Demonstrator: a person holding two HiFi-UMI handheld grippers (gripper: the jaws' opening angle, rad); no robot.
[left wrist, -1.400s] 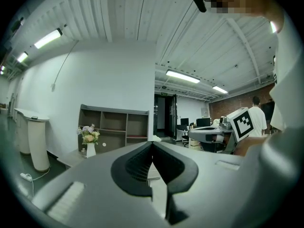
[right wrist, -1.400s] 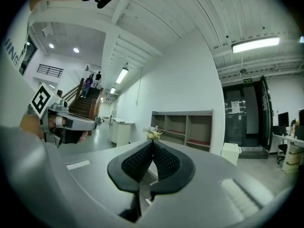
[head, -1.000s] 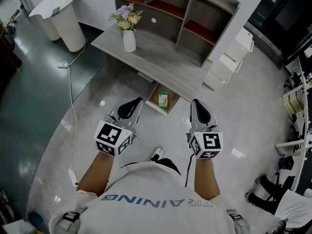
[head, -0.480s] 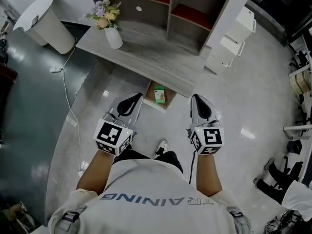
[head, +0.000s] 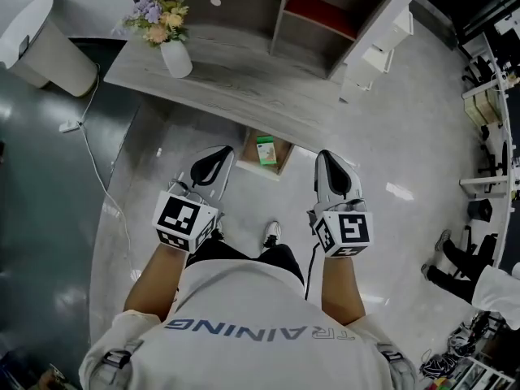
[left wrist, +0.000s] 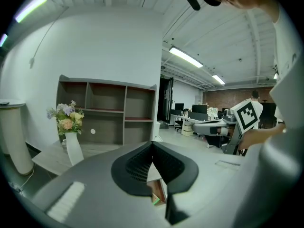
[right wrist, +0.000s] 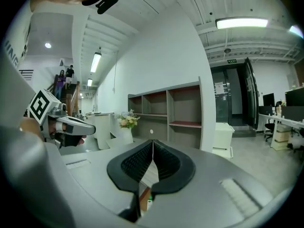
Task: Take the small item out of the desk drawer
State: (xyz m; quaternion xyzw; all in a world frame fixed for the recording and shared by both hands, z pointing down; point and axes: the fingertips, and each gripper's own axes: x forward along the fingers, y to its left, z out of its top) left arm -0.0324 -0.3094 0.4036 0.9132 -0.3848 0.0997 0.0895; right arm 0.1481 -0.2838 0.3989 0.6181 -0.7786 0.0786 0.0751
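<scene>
Right, left tongs [head: 213, 161] & right tongs [head: 327, 169] both shut, empty, mid-frame. Just beyond, btwn them, small green box [head: 266, 150] lies in open drawer [head: 250, 159] under bench [head: 244, 88]. I'd open right tongs first, then drop straight onto box.

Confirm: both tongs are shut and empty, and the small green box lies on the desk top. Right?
No. The small green box lies in the open drawer under the desk, not on its top; the head view shows it. The left tongs and right tongs are shut and empty, as you said.
</scene>
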